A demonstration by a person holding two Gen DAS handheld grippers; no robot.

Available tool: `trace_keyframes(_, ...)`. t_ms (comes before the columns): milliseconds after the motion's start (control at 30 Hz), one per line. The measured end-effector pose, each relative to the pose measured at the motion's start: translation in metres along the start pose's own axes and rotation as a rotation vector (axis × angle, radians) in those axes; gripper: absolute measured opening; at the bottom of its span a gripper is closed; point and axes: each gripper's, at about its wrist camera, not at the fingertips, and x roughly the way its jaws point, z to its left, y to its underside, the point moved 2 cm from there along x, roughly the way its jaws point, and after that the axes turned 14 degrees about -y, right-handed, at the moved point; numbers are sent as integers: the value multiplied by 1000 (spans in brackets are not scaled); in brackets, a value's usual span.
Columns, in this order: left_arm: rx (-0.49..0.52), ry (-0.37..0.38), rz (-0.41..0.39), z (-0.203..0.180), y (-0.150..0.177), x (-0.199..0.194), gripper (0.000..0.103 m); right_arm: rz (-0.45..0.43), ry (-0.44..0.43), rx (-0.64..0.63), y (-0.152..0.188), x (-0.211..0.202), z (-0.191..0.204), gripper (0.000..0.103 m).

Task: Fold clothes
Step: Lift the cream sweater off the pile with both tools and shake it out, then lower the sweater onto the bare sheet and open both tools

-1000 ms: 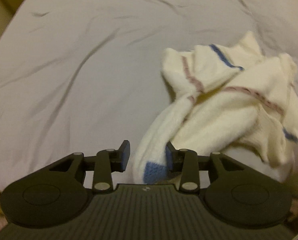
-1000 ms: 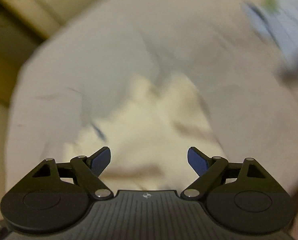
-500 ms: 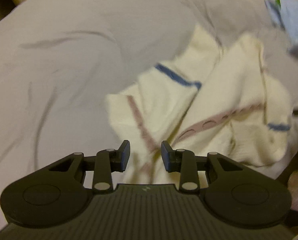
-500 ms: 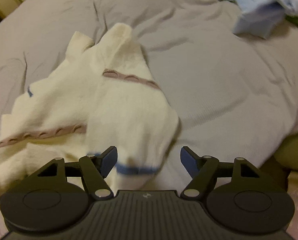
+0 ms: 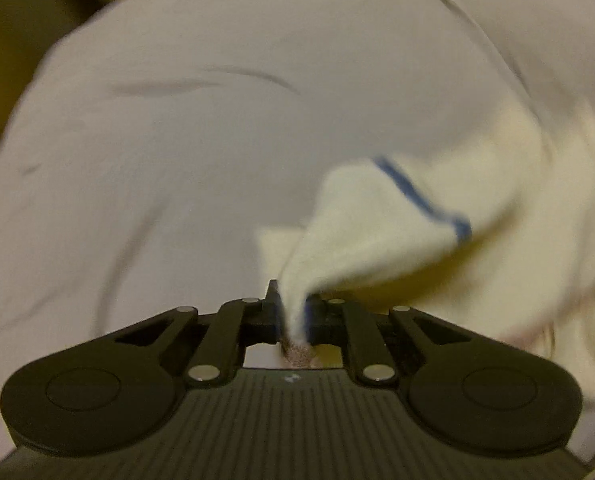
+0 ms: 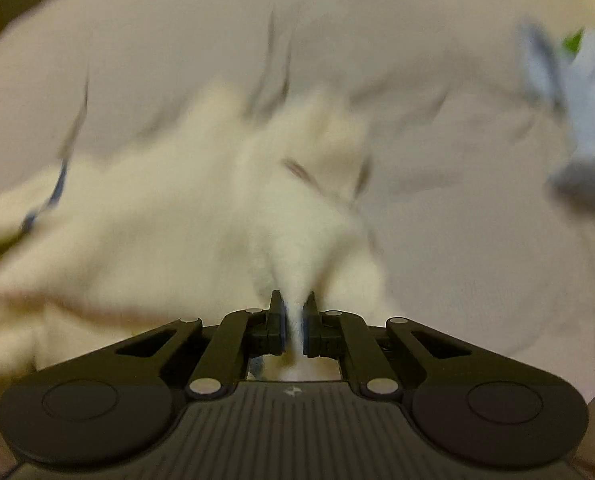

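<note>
A cream knit sweater [image 5: 397,232] with thin blue and brownish stripes lies crumpled on a grey bedsheet [image 5: 177,160]. My left gripper [image 5: 293,312] is shut on a pinched fold of the sweater near its brownish trim, and the cloth rises from the jaws to the right. In the right wrist view the sweater [image 6: 217,208] spreads left and ahead, blurred by motion. My right gripper [image 6: 294,320] is shut on another fold of the same sweater.
The grey sheet [image 6: 437,240] covers the bed in both views. A light blue garment [image 6: 581,128] with a bit of green lies at the far right. A dark gap beyond the bed edge shows at the upper left [image 5: 25,8].
Both grippers were open half a second ago and have now closed on folds of the sweater. The views are blurred, so both hands are moving and the cloth is pulled up.
</note>
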Motion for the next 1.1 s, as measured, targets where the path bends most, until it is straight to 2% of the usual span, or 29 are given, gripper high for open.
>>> trace_keyframes(67,-152,-5,-12,45,-14,-10,9,-119,-19,12,-31,-36,-12,6)
trace_keyframes(133,-261,-11,-40,86,-27,-23,8,-234,-51,29,-65,-72,-22,6)
trace_keyframes(267,-395,-73,-176,150,-54,-59,8,-413,-134,-35,-125,-122,-16,6)
trace_keyframes(333,-467,-95,-208,180,-65,-67,10,-495,-162,-95,-152,-139,-4,6)
trace_keyframes(367,-504,-104,-219,195,-70,-69,21,-526,-170,-115,-163,-142,1,6)
trace_keyframes(400,-519,-126,-215,206,-75,-65,41,-548,-178,-127,-176,-142,4,7)
trace_keyframes(433,-508,-156,-198,213,-78,-56,53,-550,-188,-119,-189,-135,5,17)
trace_keyframes(467,-484,-192,-172,217,-79,-45,62,-537,-193,-87,-199,-127,2,37)
trace_keyframes(500,-453,-216,-130,217,-77,-31,62,-524,-175,-36,-207,-117,-2,79)
trace_keyframes(533,-426,-217,-86,214,-70,-18,62,-510,-154,10,-210,-107,-7,87)
trace_keyframes(600,-383,-209,-6,205,-47,4,62,-469,-162,69,-203,-87,-17,84)
trace_keyframes(667,-374,-204,66,193,-13,20,63,-378,-213,103,-181,-65,-22,84)
trace_keyframes(800,-409,-146,261,163,68,52,63,-108,-264,116,-102,-7,-30,82)
trace_keyframes(900,-412,-54,341,134,115,57,64,71,-288,88,-41,31,-23,76)
trace_keyframes(1000,-439,5,385,108,149,54,66,123,-297,0,-10,53,-5,74)
trace_keyframes(1100,-523,56,405,102,161,62,67,104,-280,-63,-14,73,6,75)
